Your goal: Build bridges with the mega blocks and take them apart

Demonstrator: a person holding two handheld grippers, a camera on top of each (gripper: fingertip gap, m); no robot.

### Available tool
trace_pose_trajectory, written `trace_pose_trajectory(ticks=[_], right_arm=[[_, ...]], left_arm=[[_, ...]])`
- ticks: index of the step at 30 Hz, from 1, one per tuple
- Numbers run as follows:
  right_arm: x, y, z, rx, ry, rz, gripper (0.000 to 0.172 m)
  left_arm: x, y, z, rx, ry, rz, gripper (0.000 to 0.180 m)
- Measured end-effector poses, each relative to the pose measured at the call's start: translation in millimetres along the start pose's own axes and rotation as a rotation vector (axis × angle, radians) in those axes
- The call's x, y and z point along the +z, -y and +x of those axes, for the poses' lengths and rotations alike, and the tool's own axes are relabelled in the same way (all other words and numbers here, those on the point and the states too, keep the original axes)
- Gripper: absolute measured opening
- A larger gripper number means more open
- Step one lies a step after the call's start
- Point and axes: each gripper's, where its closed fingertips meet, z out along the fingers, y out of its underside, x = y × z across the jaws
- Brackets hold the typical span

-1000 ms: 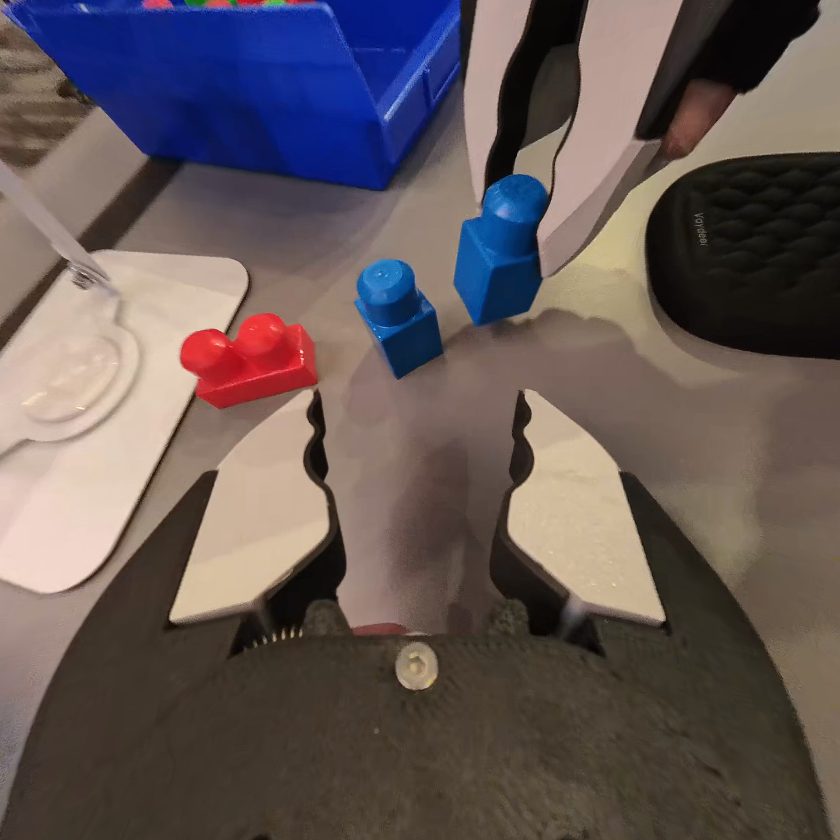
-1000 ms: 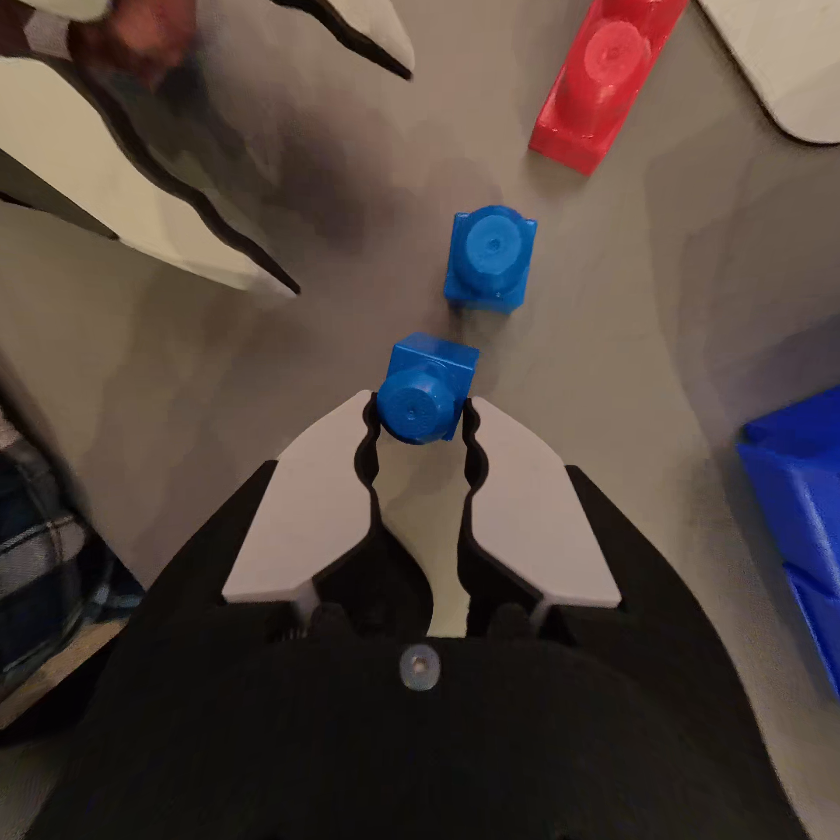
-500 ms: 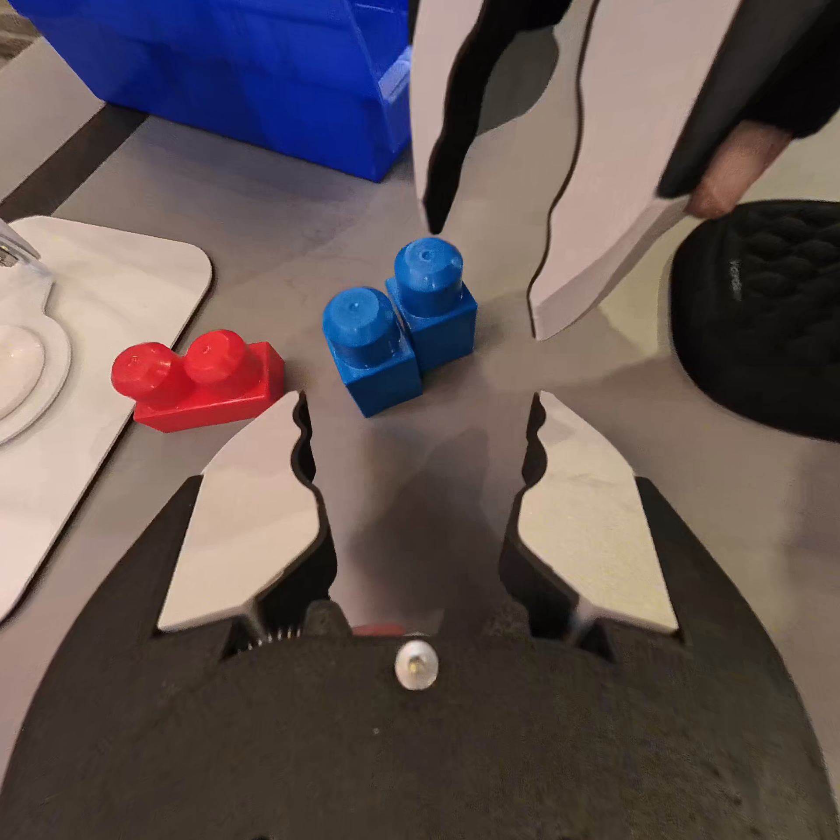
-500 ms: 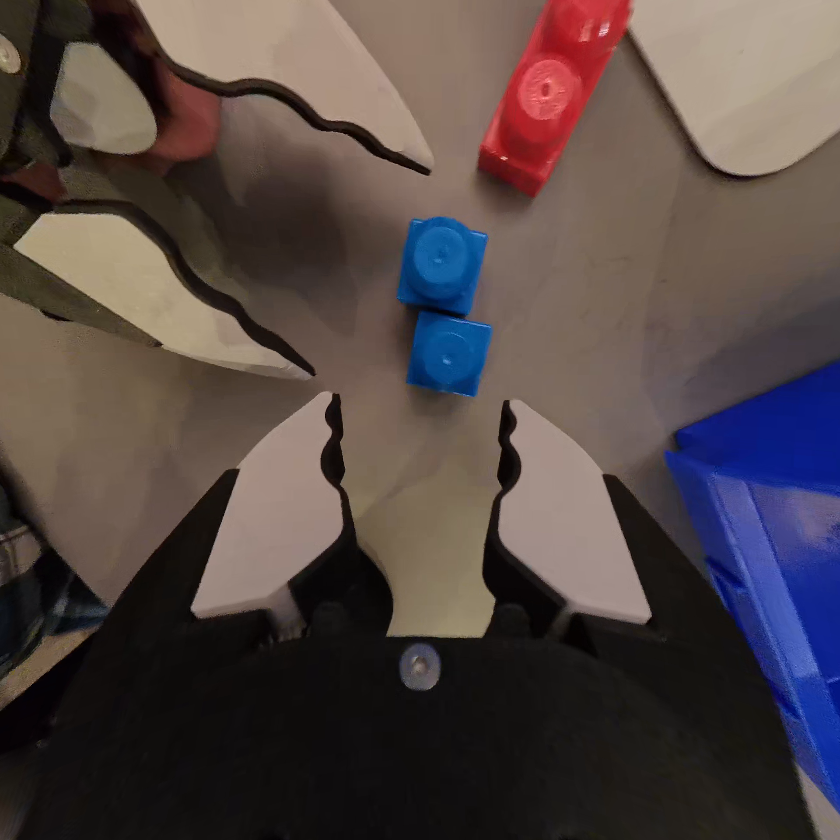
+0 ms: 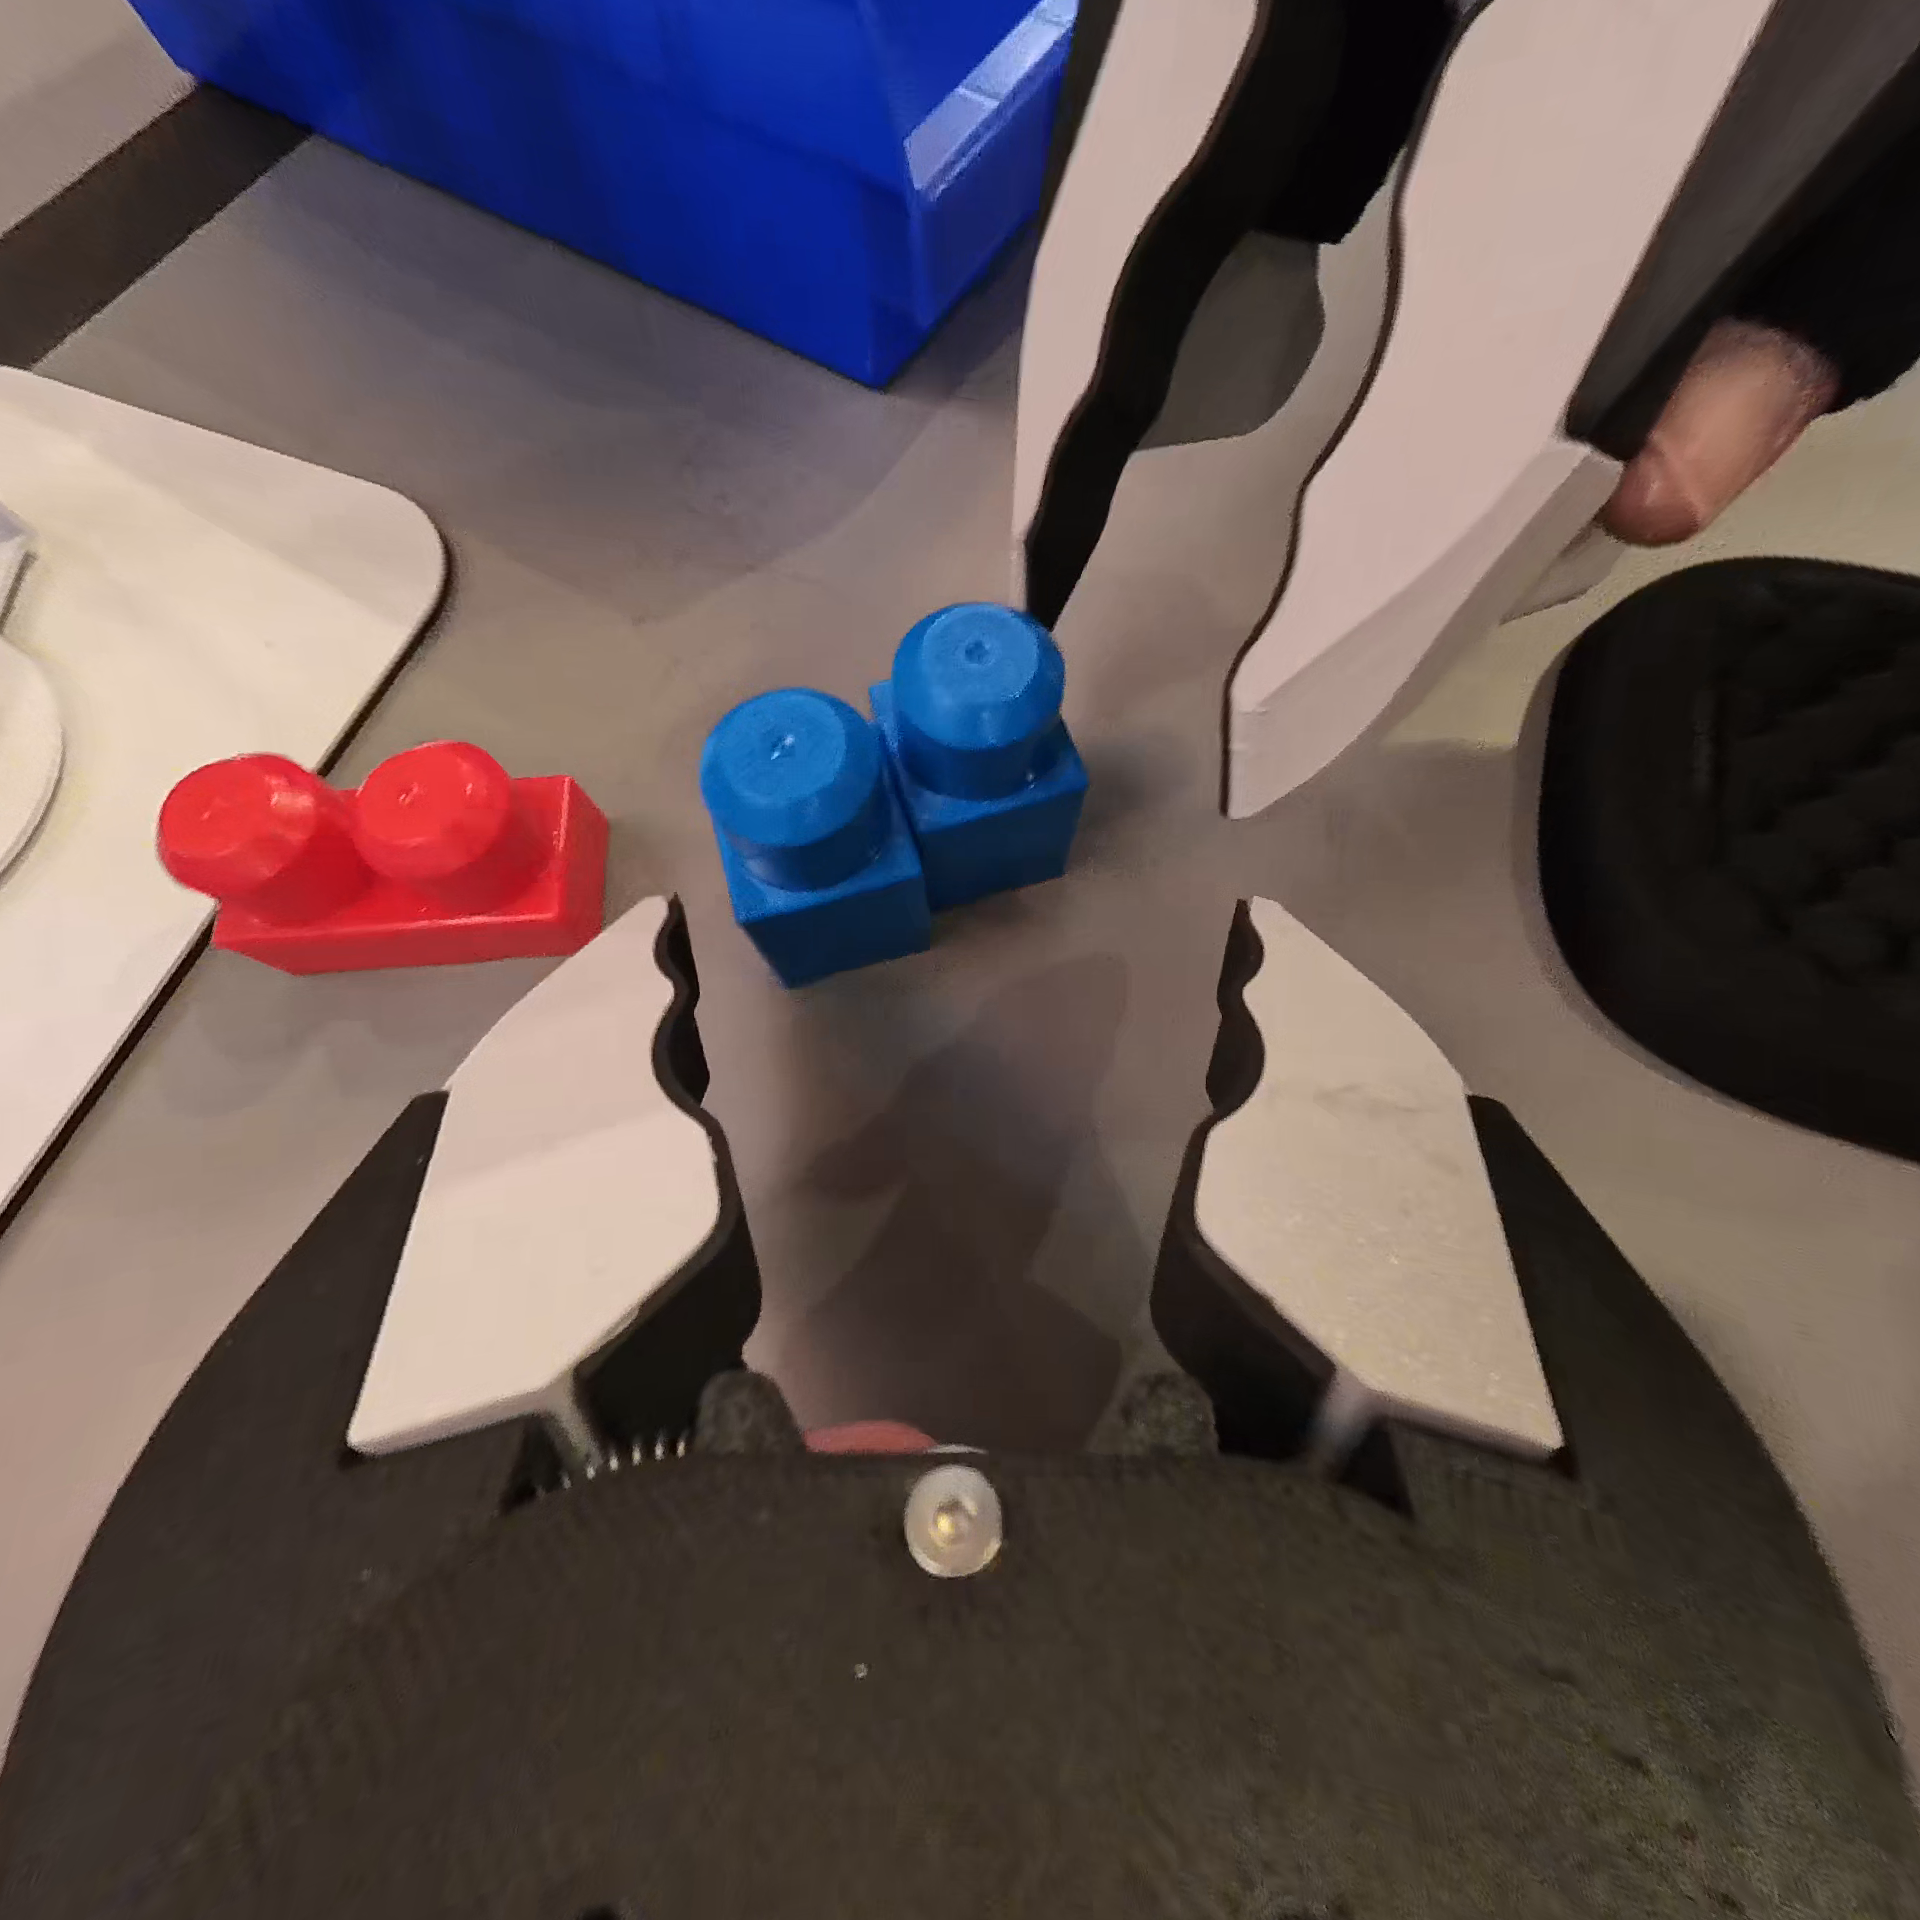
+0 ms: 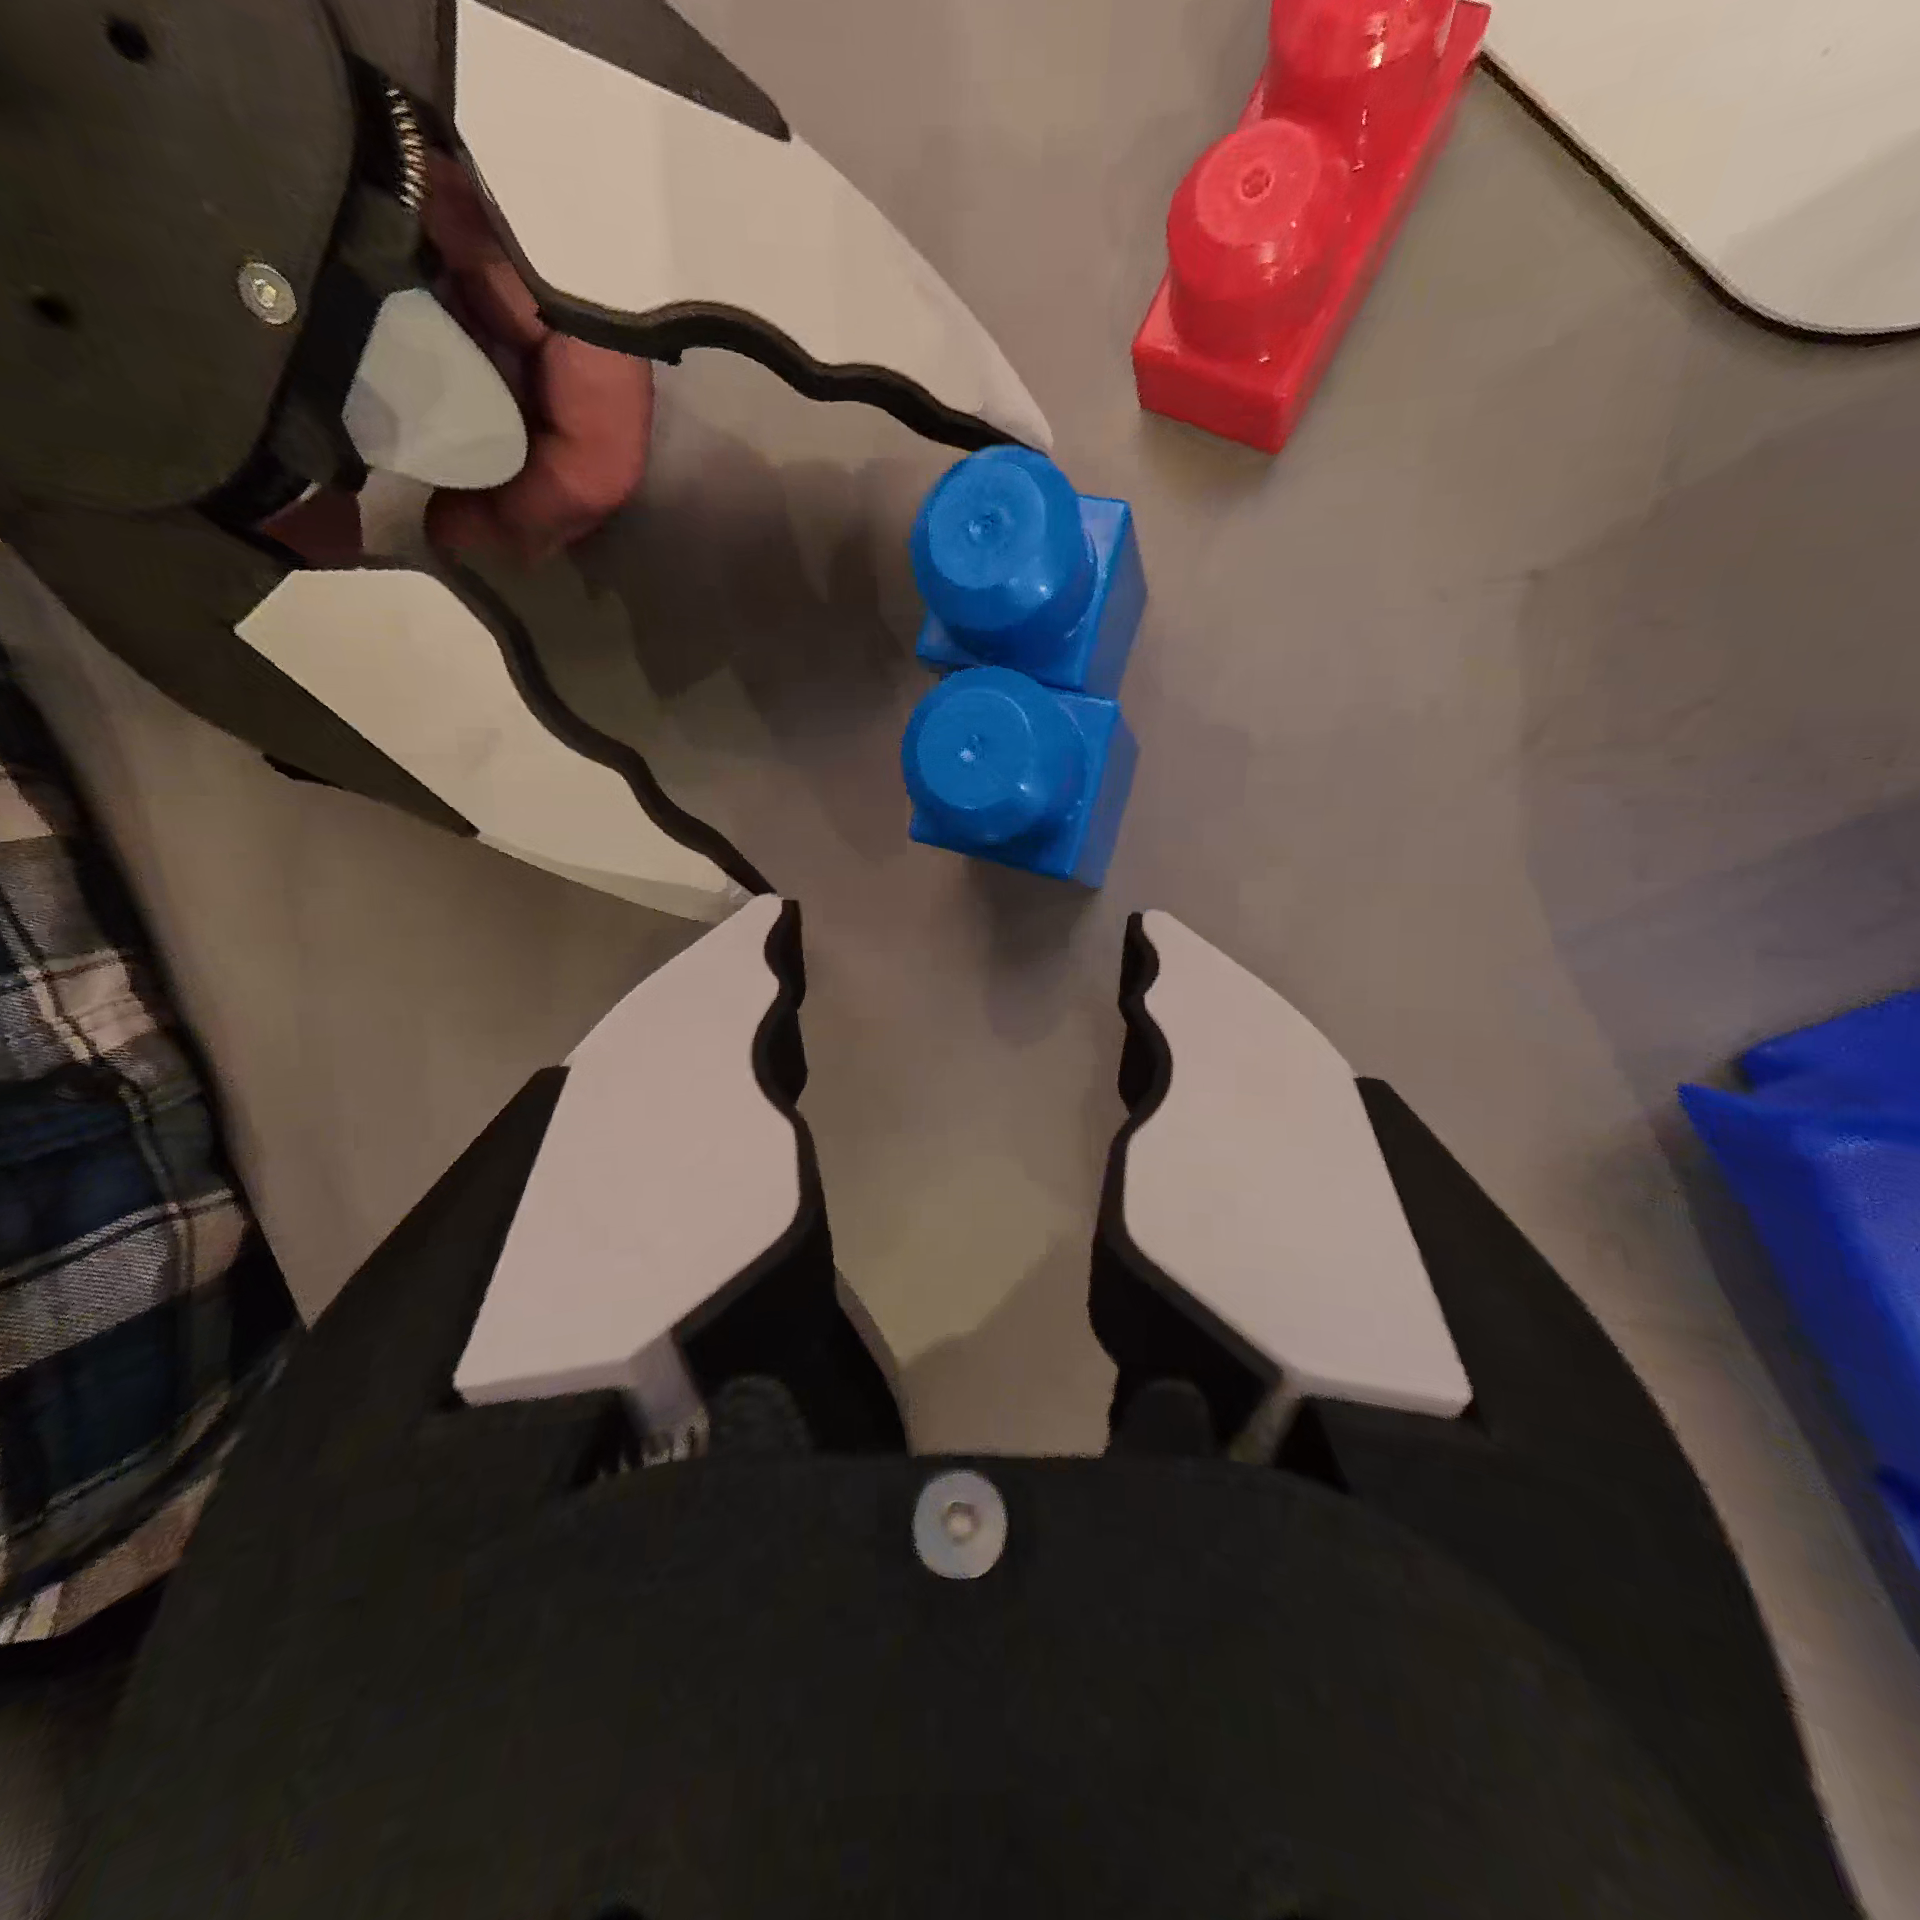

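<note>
Two small blue blocks (image 5: 894, 800) stand touching side by side on the grey table (image 5: 520, 468), a red two-stud block (image 5: 395, 862) lies nearby unstacked, and both the left claw (image 5: 956, 914) and right claw (image 6: 961, 914) hover spread and empty, so bridging seems barely begun.

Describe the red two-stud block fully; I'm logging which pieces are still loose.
The red two-stud plastic block is a glossy, low rectangular brick with two rounded studs in a row on top. It lies flat, studs up, on the grey tabletop, beside the white rounded board and apart from the two blue single-stud blocks. Nothing is stacked on it, and neither hand-held gripper touches it.
</note>
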Motion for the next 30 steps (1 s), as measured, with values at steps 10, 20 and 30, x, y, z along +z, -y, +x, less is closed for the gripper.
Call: trace_pose_trajectory(ticks=[10,20,30], right_arm=[[-0.9,0.2,-0.5,-0.014,0.123,0.047,0.053],[-15.2,-2.8,4.1,-0.007,0.107,0.146,0.045],[-25.7,1.2,8.2,-0.006,0.075,0.184,0.048]], left_arm=[[23.9,10.5,-5.1,0.015,0.074,-0.046,0.096],[31.5,17.3,-12.8,0.015,0.121,-0.04,0.076],[27.8,20.8,-0.7,0.063,-0.002,-0.004,0.075]])
